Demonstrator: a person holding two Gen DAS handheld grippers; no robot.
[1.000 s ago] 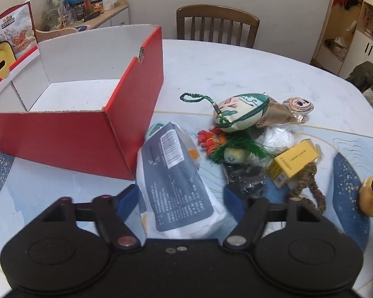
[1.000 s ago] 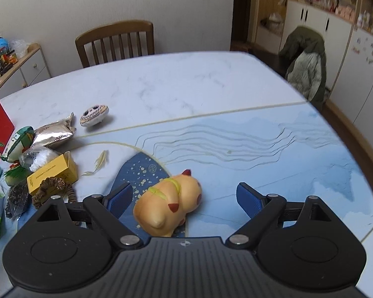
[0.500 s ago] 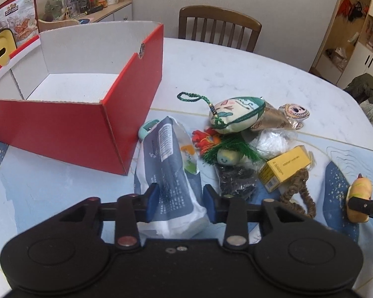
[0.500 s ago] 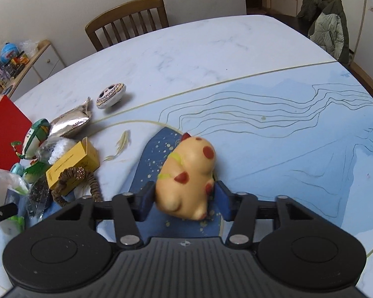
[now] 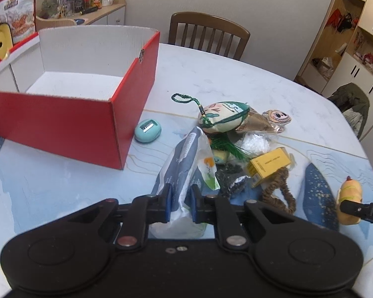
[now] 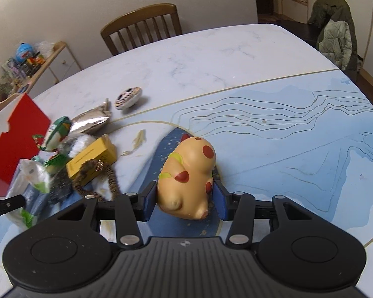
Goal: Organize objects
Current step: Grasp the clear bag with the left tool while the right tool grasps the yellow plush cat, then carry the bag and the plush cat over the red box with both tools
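Observation:
My left gripper [image 5: 181, 204] is shut on a grey-and-white plastic bag [image 5: 184, 164] and holds it lifted off the table. An open red box [image 5: 69, 121] with a white inside stands to its left. My right gripper [image 6: 185, 200] is shut on a yellow toy animal with red spots [image 6: 189, 173], just above the table; the toy also shows in the left wrist view [image 5: 349, 193]. A pile lies between them: a green-trimmed plush pouch [image 5: 223, 118], a yellow carton [image 5: 269, 165], a brown braided loop [image 5: 279, 191] and a silver foil packet [image 6: 92, 120].
A teal pencil sharpener [image 5: 148, 130] lies by the box corner. A round face badge [image 6: 128, 98] lies further back. A wooden chair [image 6: 141, 28] stands behind the round table [image 6: 211, 57]. A chair with a jacket [image 6: 337, 32] is at the right.
Both grippers have closed: the left on the bag, the right on the yellow toy. Both have risen, and the lifted bag uncovered the teal sharpener.

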